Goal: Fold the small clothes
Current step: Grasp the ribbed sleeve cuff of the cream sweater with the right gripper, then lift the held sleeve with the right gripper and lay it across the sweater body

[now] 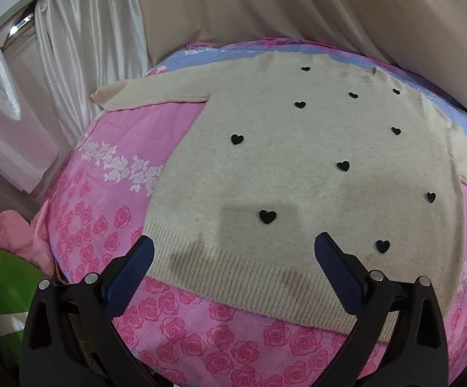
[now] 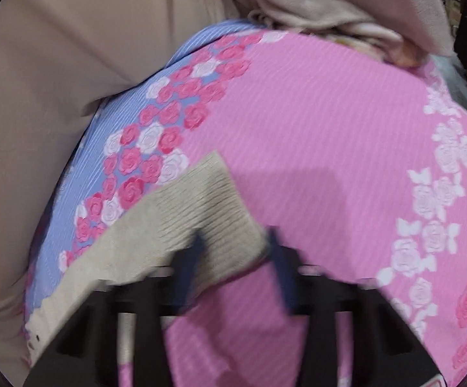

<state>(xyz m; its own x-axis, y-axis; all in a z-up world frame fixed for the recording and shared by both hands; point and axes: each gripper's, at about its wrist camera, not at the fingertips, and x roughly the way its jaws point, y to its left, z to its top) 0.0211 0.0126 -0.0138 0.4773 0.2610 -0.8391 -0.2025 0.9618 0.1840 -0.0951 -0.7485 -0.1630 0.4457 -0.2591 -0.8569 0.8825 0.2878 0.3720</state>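
Observation:
A beige knit sweater (image 1: 285,148) with small black hearts lies flat and face up on a pink rose-print bed cover (image 1: 111,174), its left sleeve (image 1: 127,95) stretched out to the side. My left gripper (image 1: 233,245) is open above the ribbed hem, holding nothing. In the blurred right wrist view, the sweater's ribbed cuff (image 2: 207,206) of the other sleeve lies on the cover (image 2: 330,148). My right gripper (image 2: 236,242) is open, its fingers either side of the cuff's end.
White curtains (image 1: 82,48) and beige drapes (image 1: 265,3) hang behind the bed. Pink clothing (image 1: 11,229) and a green item (image 1: 1,290) lie off the bed's left edge. A beige blanket (image 2: 330,0) is heaped at the bed's far end.

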